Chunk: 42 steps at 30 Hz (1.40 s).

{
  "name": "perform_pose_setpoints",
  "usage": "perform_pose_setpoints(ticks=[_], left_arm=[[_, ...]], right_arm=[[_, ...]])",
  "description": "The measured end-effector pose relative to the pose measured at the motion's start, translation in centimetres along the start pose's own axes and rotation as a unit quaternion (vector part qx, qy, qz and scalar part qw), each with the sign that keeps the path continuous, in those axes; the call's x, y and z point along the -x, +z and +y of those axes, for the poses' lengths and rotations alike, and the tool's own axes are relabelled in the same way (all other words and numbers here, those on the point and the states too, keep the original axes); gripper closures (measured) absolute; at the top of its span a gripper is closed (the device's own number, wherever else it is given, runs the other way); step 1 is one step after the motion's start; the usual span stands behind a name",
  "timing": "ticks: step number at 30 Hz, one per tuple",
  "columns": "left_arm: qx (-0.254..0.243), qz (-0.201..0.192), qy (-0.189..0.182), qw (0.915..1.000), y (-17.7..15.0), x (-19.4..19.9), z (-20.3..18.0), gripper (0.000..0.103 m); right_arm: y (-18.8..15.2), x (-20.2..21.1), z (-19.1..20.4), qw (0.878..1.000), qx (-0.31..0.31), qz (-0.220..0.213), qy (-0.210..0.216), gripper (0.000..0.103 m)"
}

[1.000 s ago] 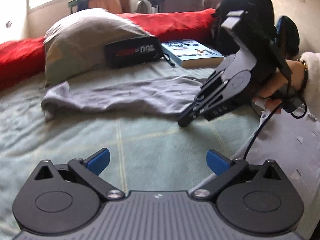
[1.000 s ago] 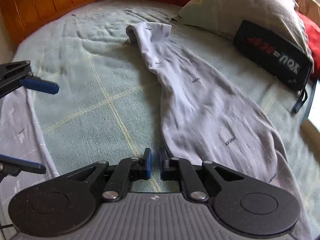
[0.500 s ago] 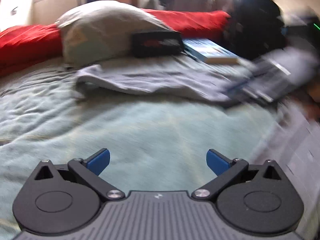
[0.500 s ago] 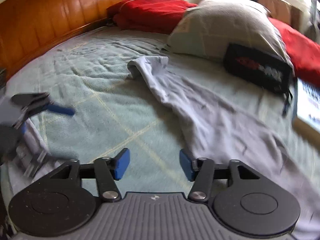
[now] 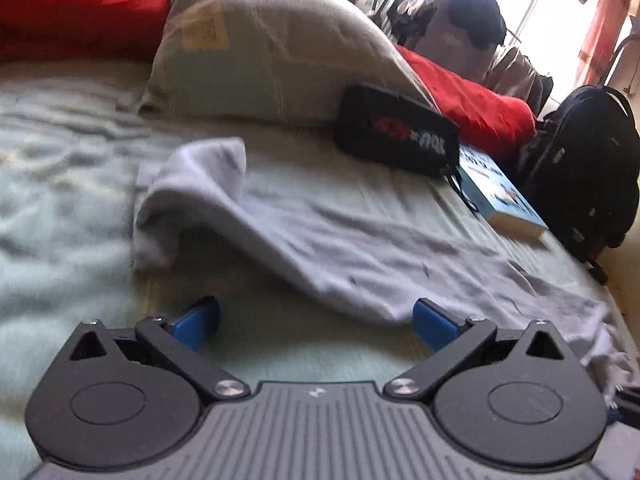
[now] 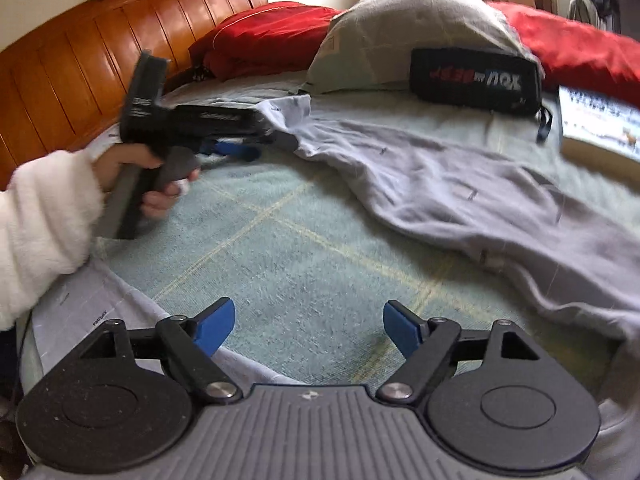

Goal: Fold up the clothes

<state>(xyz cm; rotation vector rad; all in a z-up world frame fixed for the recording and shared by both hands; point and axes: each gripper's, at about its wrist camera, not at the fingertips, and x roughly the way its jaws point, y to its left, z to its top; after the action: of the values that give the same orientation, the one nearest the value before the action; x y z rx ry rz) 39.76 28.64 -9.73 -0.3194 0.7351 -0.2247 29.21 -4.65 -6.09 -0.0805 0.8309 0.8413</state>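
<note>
A long light-grey garment [image 6: 460, 184] lies stretched across the pale green bed cover [image 6: 300, 248]. Its bunched end [image 5: 192, 196] points toward the headboard. My left gripper [image 5: 315, 322] is open and low over the cover, its right finger beside the fabric's near edge. In the right wrist view, a hand in a fluffy white sleeve holds the left gripper [image 6: 244, 151] close to the garment's end. My right gripper [image 6: 309, 327] is open above bare cover with nothing between its fingers. More grey fabric [image 6: 100, 304] lies at its lower left.
Behind the garment are a grey pillow [image 5: 272, 40], a black pouch [image 5: 396, 136] and a book [image 5: 504, 196]. A black backpack [image 5: 588, 168] stands off the bed's right side. Red cushions [image 6: 272, 36] lie along the back, and a wooden headboard [image 6: 80, 60] closes the left.
My right gripper went from shut to open and drew back from the garment. My left gripper swung left to the garment's end near the headboard, staying open.
</note>
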Motion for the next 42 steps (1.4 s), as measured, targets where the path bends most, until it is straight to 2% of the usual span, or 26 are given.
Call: perform_pose_setpoints(ticks=[3,9,12,14,18,23,26,30,31,33,34,35,36,38,40,42], left_arm=[[-0.003,-0.006,0.004,1.0,1.1,-1.2,0.3,0.001],[0.045,-0.052,0.013,0.9976,3.2,-2.6,2.3,0.001],[0.088,-0.081,0.016,0.9927,4.1,-2.4,3.7,0.001],[0.108,-0.113,0.017,0.9875,4.4,-1.7,4.0,0.001],[0.108,-0.166,0.025,0.98,5.0,0.0,3.5,0.001],[0.116,-0.155,0.027,0.9807,5.2,0.5,4.3,0.001],[0.165,-0.122,0.019,0.9785,4.9,-0.5,6.2,0.001],[0.21,-0.127,0.041,0.9686,4.1,-1.0,8.4,0.005],[0.221,-0.135,0.041,0.9649,3.9,-0.9,8.8,0.009],[0.234,-0.14,0.053,0.9606,3.7,-0.6,9.2,0.027],[0.233,-0.138,0.067,0.9602,3.8,-0.6,9.2,0.043],[0.227,-0.137,0.086,0.9604,3.8,-0.6,9.2,0.067],[0.219,-0.136,0.098,0.9611,3.9,-0.5,9.2,0.076],[0.201,-0.136,0.124,0.9621,3.9,-0.2,9.1,0.085],[0.169,-0.154,0.145,0.9627,4.1,0.5,8.4,0.09],[0.136,-0.167,0.164,0.9626,4.3,1.1,7.8,0.091]], right_arm=[[-0.3,-0.2,-0.4,1.0,-0.003,-0.011,0.02,0.014],[-1.1,0.1,-1.4,0.998,-0.009,-0.031,0.046,0.012],[-1.5,0.2,-2.0,0.998,-0.011,-0.038,0.057,0.012],[-1.7,0.3,-2.3,0.998,-0.013,-0.04,0.056,0.012],[-1.9,0.5,-2.5,0.997,-0.017,-0.041,0.058,0.012],[-2.0,0.5,-2.5,0.997,-0.017,-0.042,0.056,0.012],[-2.0,0.4,-2.5,0.997,-0.016,-0.042,0.055,0.012],[-2.0,0.4,-2.7,0.997,-0.018,-0.042,0.055,0.011],[-2.0,0.4,-2.6,0.998,-0.016,-0.042,0.054,0.011],[-2.0,0.3,-2.6,0.998,-0.014,-0.042,0.051,0.011],[-2.0,0.3,-2.5,0.998,-0.012,-0.042,0.05,0.011],[-2.1,0.3,-2.5,0.998,-0.011,-0.042,0.049,0.011],[-2.1,0.3,-2.4,0.998,-0.01,-0.042,0.049,0.011],[-2.1,0.3,-2.5,0.998,-0.01,-0.043,0.048,0.011],[-2.1,0.3,-2.5,0.998,-0.01,-0.043,0.049,0.011],[-2.1,0.3,-2.5,0.998,-0.011,-0.043,0.049,0.011]])
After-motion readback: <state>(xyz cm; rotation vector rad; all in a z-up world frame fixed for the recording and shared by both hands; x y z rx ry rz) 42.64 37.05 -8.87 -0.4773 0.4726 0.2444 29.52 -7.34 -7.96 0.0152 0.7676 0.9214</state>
